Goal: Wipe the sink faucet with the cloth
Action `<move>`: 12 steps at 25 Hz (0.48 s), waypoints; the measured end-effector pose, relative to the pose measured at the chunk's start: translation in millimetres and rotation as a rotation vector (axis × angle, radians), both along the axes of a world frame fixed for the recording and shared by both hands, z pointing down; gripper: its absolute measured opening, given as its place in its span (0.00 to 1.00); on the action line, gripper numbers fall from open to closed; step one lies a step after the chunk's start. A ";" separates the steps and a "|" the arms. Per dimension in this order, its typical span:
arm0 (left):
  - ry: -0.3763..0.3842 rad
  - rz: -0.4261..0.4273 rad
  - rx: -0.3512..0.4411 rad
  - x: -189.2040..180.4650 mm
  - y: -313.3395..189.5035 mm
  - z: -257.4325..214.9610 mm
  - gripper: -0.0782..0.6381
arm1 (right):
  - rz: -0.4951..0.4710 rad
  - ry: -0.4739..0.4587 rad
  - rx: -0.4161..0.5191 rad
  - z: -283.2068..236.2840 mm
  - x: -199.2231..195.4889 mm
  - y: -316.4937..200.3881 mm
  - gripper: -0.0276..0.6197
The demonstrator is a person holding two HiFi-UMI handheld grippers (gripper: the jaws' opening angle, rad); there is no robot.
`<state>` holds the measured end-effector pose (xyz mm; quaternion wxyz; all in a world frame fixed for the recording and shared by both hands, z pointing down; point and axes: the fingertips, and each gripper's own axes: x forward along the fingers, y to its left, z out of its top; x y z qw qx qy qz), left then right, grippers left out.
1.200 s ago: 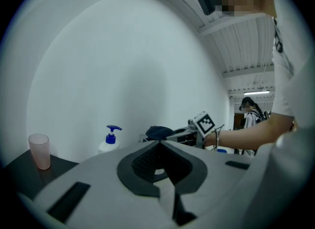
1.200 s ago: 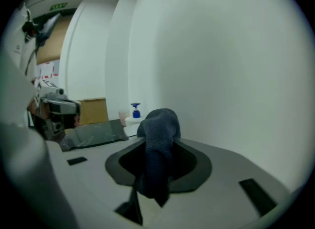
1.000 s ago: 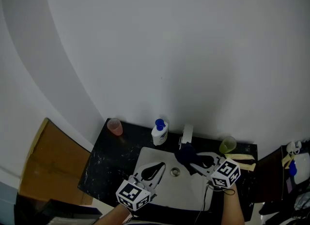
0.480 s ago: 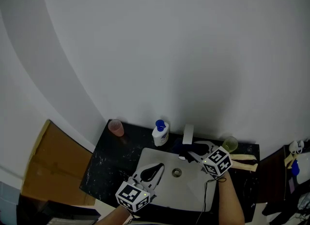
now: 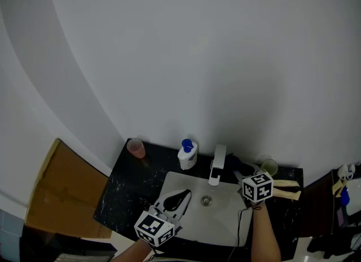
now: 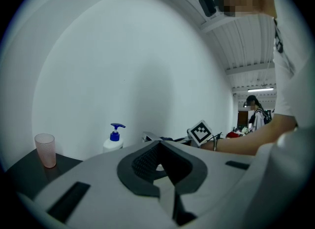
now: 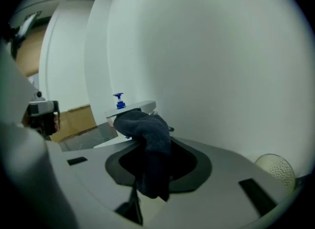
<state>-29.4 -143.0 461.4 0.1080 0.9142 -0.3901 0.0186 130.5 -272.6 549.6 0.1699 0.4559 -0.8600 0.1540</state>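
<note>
Navy cloth (image 7: 150, 142), clenched by right fingers (image 7: 184, 170), partly covers faucet (image 7: 134, 108) (left fingers (image 6: 141, 163) closed, empty).

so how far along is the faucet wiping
Done: the cloth is picked up, clamped in the right gripper. In hand: it's bunched right beside the faucet, apparently against its side. Left: how much has been wiped doesn't show, so assume the rest of the faucet. The left gripper hangs empty over the sink.

cup (image 5: 135, 147): on counter (image 5: 121, 190), left of bottle (image 5: 186, 155) | bottle: left of faucet (image 5: 217, 164) | faucet: behind sink basin (image 5: 217, 218)
</note>
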 end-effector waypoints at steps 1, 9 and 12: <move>-0.001 -0.001 -0.001 -1.2 0.7 0.6 0.11 | -0.033 -0.020 0.008 -3.3 0.5 8.1 0.23; 0.000 0.000 -0.011 -1.2 3.8 5.8 0.11 | -0.526 0.221 0.040 -14.2 -85.5 74.1 0.23; 0.002 -0.003 -0.007 -0.9 5.1 3.6 0.11 | -0.503 0.278 -0.014 -2.4 -94.6 58.0 0.23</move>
